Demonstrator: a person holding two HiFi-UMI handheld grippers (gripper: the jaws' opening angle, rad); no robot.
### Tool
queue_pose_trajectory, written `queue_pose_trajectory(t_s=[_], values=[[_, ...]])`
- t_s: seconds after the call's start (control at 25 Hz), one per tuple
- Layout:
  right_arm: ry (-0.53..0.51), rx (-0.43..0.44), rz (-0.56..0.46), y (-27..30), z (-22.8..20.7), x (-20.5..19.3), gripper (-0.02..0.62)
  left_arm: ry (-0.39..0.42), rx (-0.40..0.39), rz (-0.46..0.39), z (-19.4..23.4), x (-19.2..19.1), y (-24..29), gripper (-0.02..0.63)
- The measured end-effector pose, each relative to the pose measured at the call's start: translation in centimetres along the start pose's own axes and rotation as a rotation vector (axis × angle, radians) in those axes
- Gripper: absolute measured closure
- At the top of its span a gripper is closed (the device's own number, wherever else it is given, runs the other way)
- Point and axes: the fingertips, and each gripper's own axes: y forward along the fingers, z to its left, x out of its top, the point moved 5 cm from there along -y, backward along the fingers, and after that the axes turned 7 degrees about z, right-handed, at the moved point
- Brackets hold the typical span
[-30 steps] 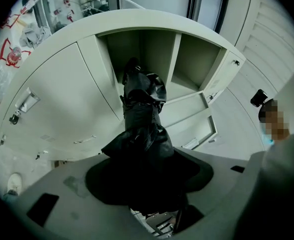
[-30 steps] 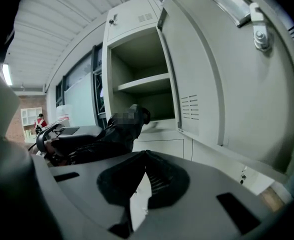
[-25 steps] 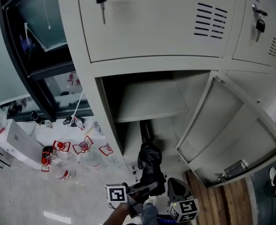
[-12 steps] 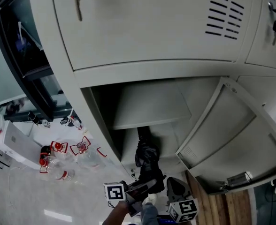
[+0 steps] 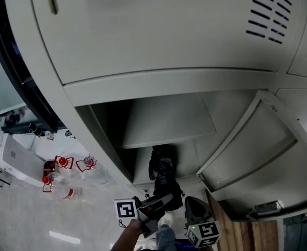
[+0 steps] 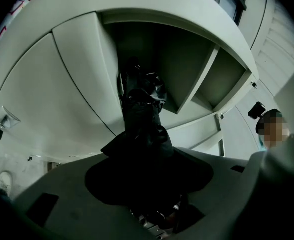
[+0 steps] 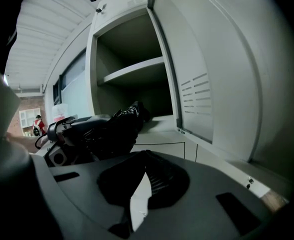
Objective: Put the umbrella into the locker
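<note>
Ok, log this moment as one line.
left gripper: shut on umbrella | umbrella: tip inside open locker, below shelf | right gripper: shut, empty

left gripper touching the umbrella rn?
Touching. The left gripper view shows the left gripper shut on the umbrella, fabric pinched between its jaws.

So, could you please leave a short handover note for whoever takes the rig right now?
Left tool: shut on the black folded umbrella.
Right tool: shut, empty, beside the left one.
Locker: lower door open; the umbrella's far end reaches into the compartment, below the shelf.
Done: umbrella picked up and started in.
Left: push it fully in, release, withdraw.
</note>
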Motion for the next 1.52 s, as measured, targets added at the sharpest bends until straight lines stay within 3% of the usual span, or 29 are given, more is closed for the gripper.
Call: queue_pose_trajectory(t_s=[0.2,0.84,1.0,1.36,1.52], values=[[-0.003,0.002,0.008,0.5,-0.4,0.1,0.595,-0.061,-0.046,-0.052,0.2,1.3,0.3,0.357],[-0.019,0.015,0.018,1.0,-0.2,0.4,0.595,-0.088,-0.075,-0.127,1.0,2.3,0.3,0.314],[-0.028,0.026,0.013,0.7,0.5,0.4,0.595,-0.083,-0.006,-0.146,1.1,2.4,-0.5,0.279],[-0.035,0.046,-0.022,-1.6,2.1,0.3,0.595,-0.016,0.118,-0.248,0.4,0.8,-3.9,0.278],[-0.032,0.036,-0.037,-2.9,2.6,-0.2,0.595,0.099,0.248,-0.261,0.2,-0.1,-5.9,0.279]])
